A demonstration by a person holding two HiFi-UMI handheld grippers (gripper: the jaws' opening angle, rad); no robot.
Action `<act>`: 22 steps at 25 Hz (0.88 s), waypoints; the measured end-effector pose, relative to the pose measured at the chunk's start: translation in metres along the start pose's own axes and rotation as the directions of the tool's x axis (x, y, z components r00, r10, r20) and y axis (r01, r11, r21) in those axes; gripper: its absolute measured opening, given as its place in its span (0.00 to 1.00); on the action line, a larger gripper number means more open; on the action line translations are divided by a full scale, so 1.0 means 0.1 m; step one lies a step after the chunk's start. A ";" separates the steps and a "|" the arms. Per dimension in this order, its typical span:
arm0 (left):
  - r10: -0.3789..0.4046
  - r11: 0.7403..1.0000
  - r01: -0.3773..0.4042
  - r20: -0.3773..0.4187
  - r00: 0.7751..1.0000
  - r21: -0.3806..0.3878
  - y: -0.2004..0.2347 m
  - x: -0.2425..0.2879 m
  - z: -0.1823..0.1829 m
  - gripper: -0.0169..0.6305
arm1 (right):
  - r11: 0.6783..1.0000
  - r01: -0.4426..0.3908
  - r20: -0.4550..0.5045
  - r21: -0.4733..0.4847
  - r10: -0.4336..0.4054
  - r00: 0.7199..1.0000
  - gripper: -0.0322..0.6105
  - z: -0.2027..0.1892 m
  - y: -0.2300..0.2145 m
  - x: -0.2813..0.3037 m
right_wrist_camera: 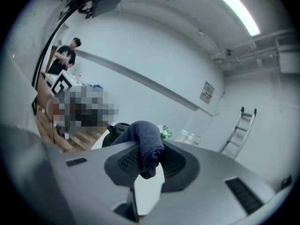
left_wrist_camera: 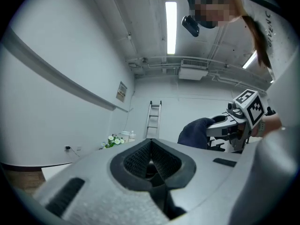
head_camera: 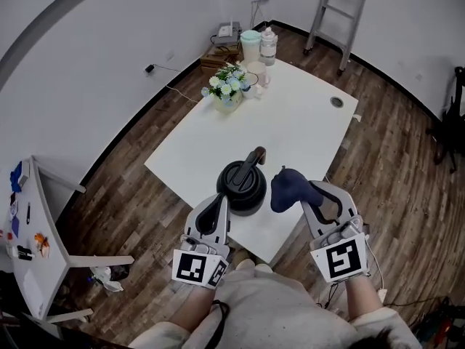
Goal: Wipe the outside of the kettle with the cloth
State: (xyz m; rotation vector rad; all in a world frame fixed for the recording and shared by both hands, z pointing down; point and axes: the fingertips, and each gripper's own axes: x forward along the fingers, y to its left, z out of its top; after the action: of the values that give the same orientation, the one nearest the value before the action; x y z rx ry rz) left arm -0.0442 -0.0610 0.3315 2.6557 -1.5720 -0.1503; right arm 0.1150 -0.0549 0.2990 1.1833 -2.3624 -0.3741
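The black kettle (head_camera: 242, 184) stands near the front edge of the white table (head_camera: 290, 133), its handle pointing away from me. My right gripper (head_camera: 311, 197) is shut on a dark blue cloth (head_camera: 287, 189), held just right of the kettle and about level with its top. In the right gripper view the cloth (right_wrist_camera: 145, 146) hangs over the jaws of the right gripper (right_wrist_camera: 147, 165), with the kettle (right_wrist_camera: 116, 129) behind it. My left gripper (head_camera: 218, 208) sits against the kettle's near left side. In its own view the left gripper (left_wrist_camera: 151, 161) is shut with nothing between its pads.
At the table's far end stand a pot of flowers (head_camera: 228, 86), a pale green container (head_camera: 251, 46) and a bottle (head_camera: 268, 46). A ladder (head_camera: 338, 9) leans on the far wall. A white cart (head_camera: 29, 238) stands on the wooden floor at left.
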 end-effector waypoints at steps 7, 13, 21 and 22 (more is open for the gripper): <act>-0.077 0.997 0.077 0.005 0.997 -0.004 -0.33 -0.09 -0.04 0.04 | 0.911 -0.086 0.030 0.403 0.081 0.996 0.15 -0.30 0.44 -0.25; -0.067 0.997 0.066 -0.024 0.997 -0.048 -0.34 -0.26 -0.20 0.04 | 0.849 -0.118 -0.015 0.515 0.146 0.989 0.15 -0.54 0.85 -0.30; -0.038 0.997 0.037 -0.008 0.999 -0.061 -0.25 -0.35 -0.18 0.04 | 0.855 -0.125 -0.007 0.503 0.148 0.989 0.15 -0.48 0.92 -0.30; -0.035 0.997 0.035 -0.008 0.999 -0.063 -0.24 -0.36 -0.19 0.04 | 0.856 -0.126 -0.004 0.501 0.148 0.989 0.15 -0.47 0.93 -0.29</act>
State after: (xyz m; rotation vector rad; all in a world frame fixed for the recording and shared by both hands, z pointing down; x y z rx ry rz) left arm -0.0383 -0.0183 0.3502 2.6335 -1.4931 -0.1856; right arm 0.0916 0.0215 0.3719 1.2045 -2.5678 0.3379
